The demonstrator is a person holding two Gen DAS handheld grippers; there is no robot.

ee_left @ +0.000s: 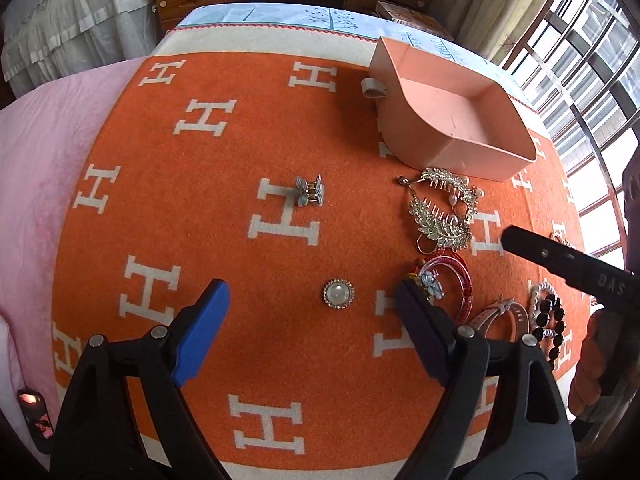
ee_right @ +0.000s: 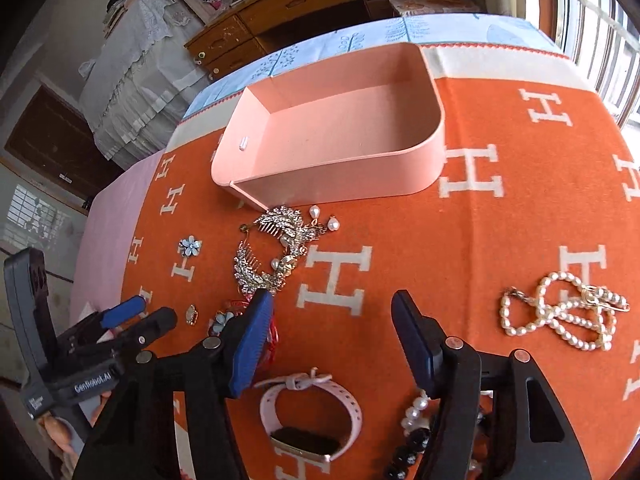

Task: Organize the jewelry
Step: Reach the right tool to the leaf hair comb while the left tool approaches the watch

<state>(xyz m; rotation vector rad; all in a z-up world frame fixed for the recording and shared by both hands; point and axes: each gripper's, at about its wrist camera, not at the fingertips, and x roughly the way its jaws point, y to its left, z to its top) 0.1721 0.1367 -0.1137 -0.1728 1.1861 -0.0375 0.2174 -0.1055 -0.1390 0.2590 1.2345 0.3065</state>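
Orange blanket (ee_left: 240,340) spread as the work mat, empty pink box (ee_right: 340,184) waiting at its far edge, jewelry loose in front. Right gripper (ee_right: 332,340) hangs spread above the watch (ee_right: 312,412); left gripper (ee_left: 312,320) gapes over the pearl brooch (ee_left: 339,294), nothing pinched.

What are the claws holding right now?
Nothing. The left claw hangs open above the pearl brooch, and the right claw is open above the pink watch.
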